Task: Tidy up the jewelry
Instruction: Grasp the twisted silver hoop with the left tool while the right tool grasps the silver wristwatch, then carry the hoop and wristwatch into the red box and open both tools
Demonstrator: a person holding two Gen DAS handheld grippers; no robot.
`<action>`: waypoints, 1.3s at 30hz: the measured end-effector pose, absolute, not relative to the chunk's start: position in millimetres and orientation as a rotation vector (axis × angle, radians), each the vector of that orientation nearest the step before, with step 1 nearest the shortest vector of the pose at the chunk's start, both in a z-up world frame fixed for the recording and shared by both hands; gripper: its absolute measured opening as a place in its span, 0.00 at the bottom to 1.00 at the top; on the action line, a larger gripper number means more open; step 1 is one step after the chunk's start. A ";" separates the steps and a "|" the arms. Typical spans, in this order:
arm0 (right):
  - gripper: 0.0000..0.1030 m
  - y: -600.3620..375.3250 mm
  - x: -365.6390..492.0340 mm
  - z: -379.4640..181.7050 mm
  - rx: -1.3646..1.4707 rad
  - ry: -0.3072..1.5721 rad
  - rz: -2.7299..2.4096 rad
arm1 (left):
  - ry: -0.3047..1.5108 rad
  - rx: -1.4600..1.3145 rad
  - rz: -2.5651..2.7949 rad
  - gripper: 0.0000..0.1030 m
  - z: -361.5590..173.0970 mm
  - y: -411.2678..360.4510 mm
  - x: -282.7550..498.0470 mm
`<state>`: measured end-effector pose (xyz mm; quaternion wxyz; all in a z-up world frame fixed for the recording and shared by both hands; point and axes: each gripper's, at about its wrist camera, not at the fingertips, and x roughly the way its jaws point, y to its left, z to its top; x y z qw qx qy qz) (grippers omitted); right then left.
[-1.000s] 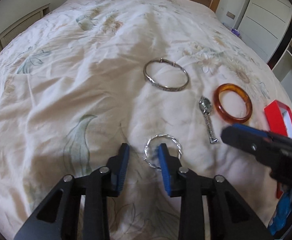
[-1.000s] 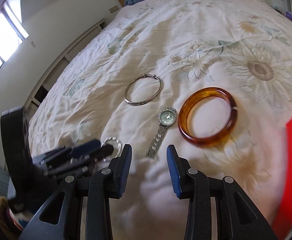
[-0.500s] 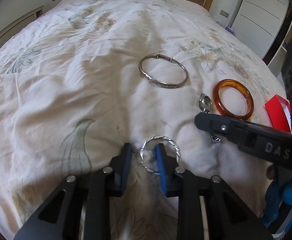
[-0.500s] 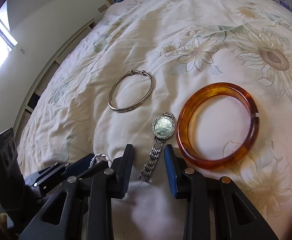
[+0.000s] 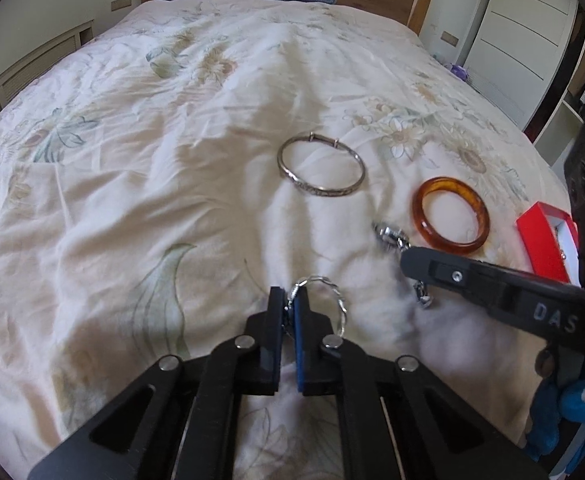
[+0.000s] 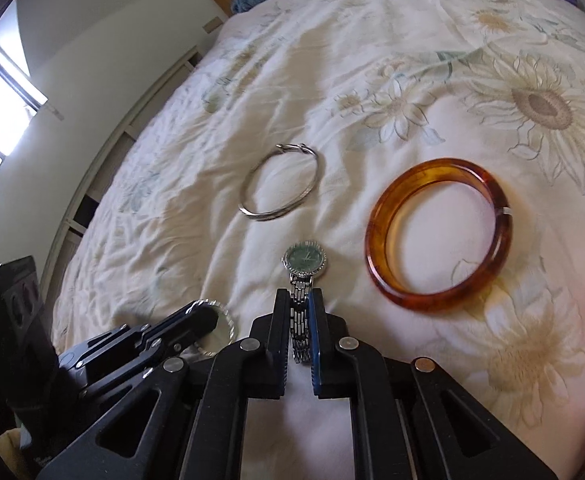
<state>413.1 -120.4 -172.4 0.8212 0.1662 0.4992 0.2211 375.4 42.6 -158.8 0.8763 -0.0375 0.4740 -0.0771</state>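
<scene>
Jewelry lies spread on a bed [image 5: 140, 168] covered by a cream floral quilt, and both tongs have hold of a piece. The left tongs [image 5: 288, 312] have just been closing and now pinch the near-left rim of a twisted silver ring bangle [image 5: 334, 292], whose loop stands out to the right of the jaws; the two blue-lined pads sit almost together with only the thin wire between them. The right tongs [image 6: 300, 320] have likewise just been closing and clamp the metal link strap of a small wristwatch [image 6: 304, 262], its green dial lying on the quilt just beyond the fingertips.

Beyond the left tongs, well apart from them, a plain silver bangle [image 5: 320, 170] with a clasp lies flat. Seen from the right tongs it rests farther off and to the left of the watch dial. An amber bangle [image 6: 438, 236] lies just right of the watch, ahead and to the right of the right tongs, not touching either piece. In the left wrist view a red box [image 5: 540, 236] with a white lining sits open at the bed's right edge, past the amber bangle and partly hidden behind the right tongs' arm.
</scene>
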 end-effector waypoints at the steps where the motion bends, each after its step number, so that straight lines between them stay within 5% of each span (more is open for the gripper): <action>1: 0.09 -120.5 409.6 -167.5 0.353 1.055 0.477 | 0.987 -0.080 -0.157 0.03 -155.3 42.6 373.9; 23: 0.09 -169.9 306.9 -68.0 0.310 0.912 0.441 | 0.886 -0.076 -0.139 0.03 -72.3 36.5 293.3; 39: 0.09 -308.7 238.8 -27.4 0.314 0.813 0.254 | 0.853 -0.063 -0.329 0.03 -39.5 -90.1 270.2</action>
